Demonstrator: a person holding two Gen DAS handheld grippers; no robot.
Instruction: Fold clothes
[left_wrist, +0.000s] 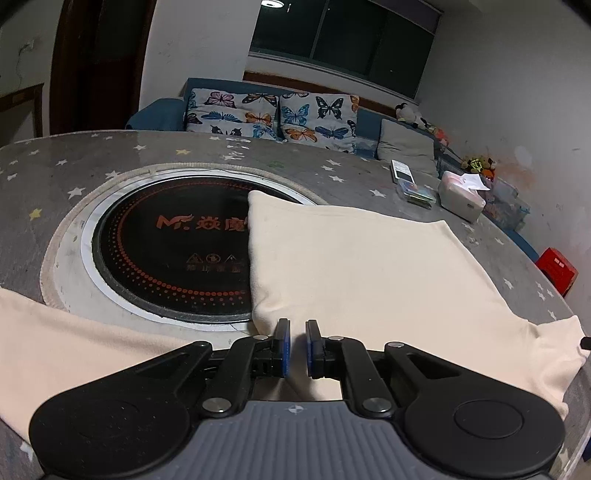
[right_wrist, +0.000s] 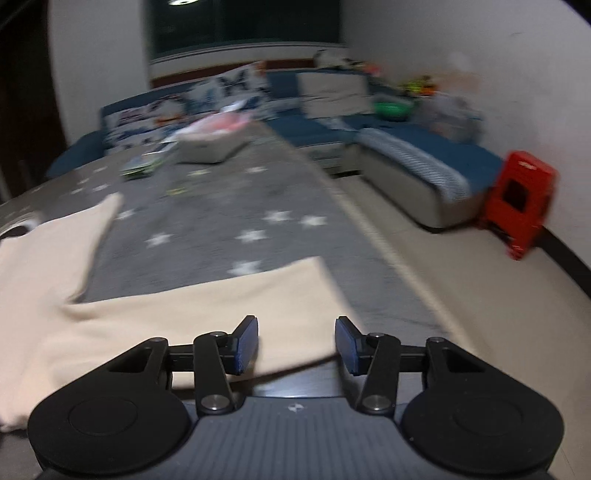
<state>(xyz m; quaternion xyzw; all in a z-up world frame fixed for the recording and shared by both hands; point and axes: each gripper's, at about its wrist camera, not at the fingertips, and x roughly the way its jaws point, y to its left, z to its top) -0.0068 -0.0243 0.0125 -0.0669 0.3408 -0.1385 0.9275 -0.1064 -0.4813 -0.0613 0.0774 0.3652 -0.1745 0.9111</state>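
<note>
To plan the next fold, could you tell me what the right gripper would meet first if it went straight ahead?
Most likely the cream garment: the right gripper stands open with that cloth just ahead between its fingers. The view is blurred, so depth is uncertain.

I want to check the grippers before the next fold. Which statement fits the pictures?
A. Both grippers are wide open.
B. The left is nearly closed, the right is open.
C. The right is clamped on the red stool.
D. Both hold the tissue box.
B: the left gripper shows only a narrow gap above the cream garment, while the right gripper has its fingers spread wide.
</note>
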